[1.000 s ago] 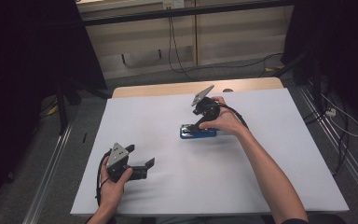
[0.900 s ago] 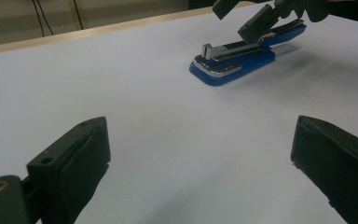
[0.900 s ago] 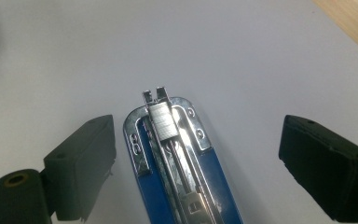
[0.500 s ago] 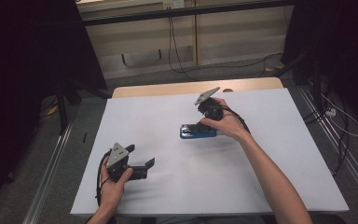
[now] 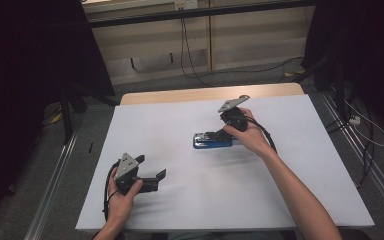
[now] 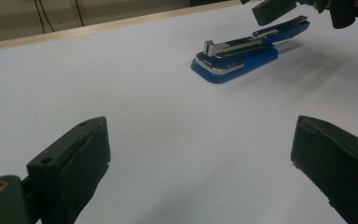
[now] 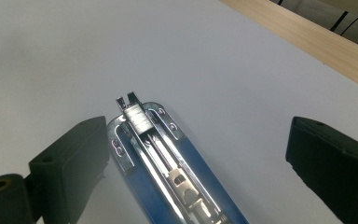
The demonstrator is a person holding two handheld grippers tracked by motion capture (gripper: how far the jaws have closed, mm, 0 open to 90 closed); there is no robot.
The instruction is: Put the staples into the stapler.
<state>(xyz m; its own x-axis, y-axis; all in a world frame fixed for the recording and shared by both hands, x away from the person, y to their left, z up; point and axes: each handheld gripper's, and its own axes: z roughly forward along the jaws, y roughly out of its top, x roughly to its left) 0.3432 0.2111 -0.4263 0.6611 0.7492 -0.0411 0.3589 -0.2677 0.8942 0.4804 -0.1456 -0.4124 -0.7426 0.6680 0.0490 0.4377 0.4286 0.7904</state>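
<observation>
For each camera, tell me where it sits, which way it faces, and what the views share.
High view: above the table's near side, looking forward and down; both forearms, left gripper, right gripper.
Left gripper view: low over the table, facing the blue stapler between its open fingers.
Right gripper view: looking down the stapler's open staple channel.
All three share the stapler.

Stapler [image 5: 212, 140]: blue body, silver metal track and trim. Bench [image 5: 290, 165]: plain white top, light wood far edge. Both claws black, grey top plates.
</observation>
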